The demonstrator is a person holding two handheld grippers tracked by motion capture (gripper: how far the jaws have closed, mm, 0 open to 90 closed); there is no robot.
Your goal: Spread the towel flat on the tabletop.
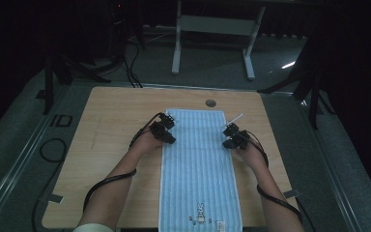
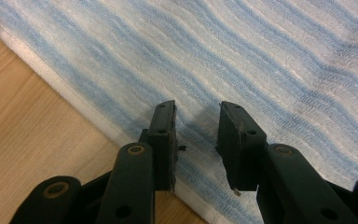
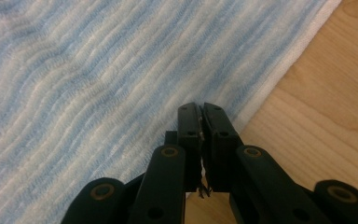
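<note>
towel: blue-and-white striped, flat, lengthwise down the middle of the table, far end near the round hole, near end hangs at the table's front edge; small rabbit print near that end
table: light wood, bare on both sides of the towel
hole: round grey grommet just beyond the towel's far edge
left gripper: at the towel's left long edge, in its far half; left gripper view has the jaws clearly apart with a gap between the pads, tips over the striped cloth just inside the white border, nothing between them
right gripper: at the towel's right long edge, about level with the left one; right gripper view has the jaws pressed together, no gap, tips right at the border where cloth meets wood
right grip contents: cannot tell if any cloth is pinched; a few dark threads show at the seam between the pads
hands: left hand and right hand behind their grippers, forearms in from the bottom
cables: black, trail back along each forearm
</note>
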